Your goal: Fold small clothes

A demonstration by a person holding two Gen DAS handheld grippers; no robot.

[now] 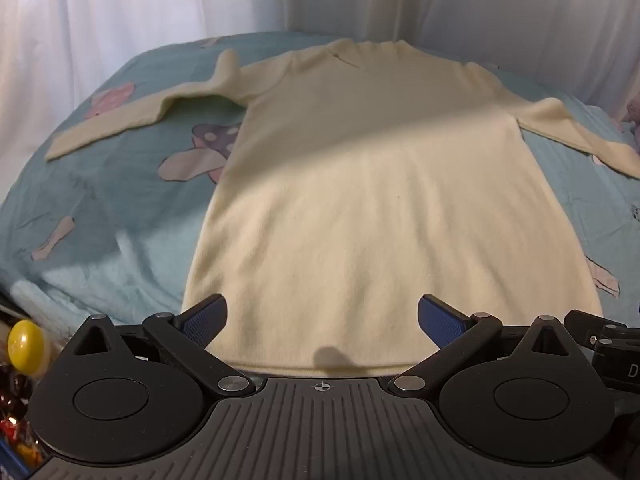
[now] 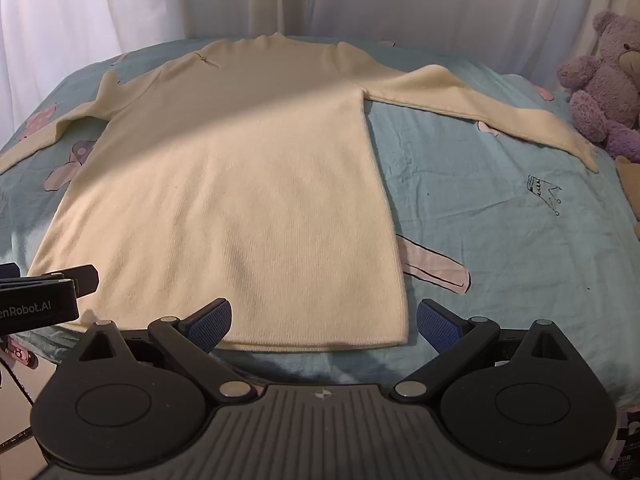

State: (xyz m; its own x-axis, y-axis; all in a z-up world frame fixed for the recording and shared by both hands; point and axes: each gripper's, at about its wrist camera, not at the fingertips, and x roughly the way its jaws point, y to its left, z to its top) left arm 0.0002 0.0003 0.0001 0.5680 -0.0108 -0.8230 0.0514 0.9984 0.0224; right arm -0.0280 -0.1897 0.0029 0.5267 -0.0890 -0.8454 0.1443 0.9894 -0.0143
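So far no fold shows: the sweater (image 1: pixel 360 200) lies flat on the bed (image 1: pixel 120 216), hem at the near edge, neck toward the far edge by the curtain (image 1: pixel 100 20), and both sleeves are spread out toward the side edges. The left sleeve (image 1: pixel 120 124) has a raised kink near the shoulder; the right sleeve (image 2: pixel 480 108) runs straight out toward the teddy (image 2: pixel 608 80) at the bed's right edge.

Both tools hang at the near edge over the hem. The left gripper (image 1: pixel 322 320) has its fingers spread wide and holds nothing, with the hem's middle just ahead of it. The right gripper (image 2: pixel 324 322) is likewise spread and empty, straddling the hem's right corner (image 2: pixel 400 340).

By my reading, this is the start, with the garment laid out and the first fold yet to make. The next move likely calls for pinching a sleeve or a side edge and carrying it across the body, each tool closing on the knit alone, not the sheet beneath. The kinked left sleeve may want smoothing first.
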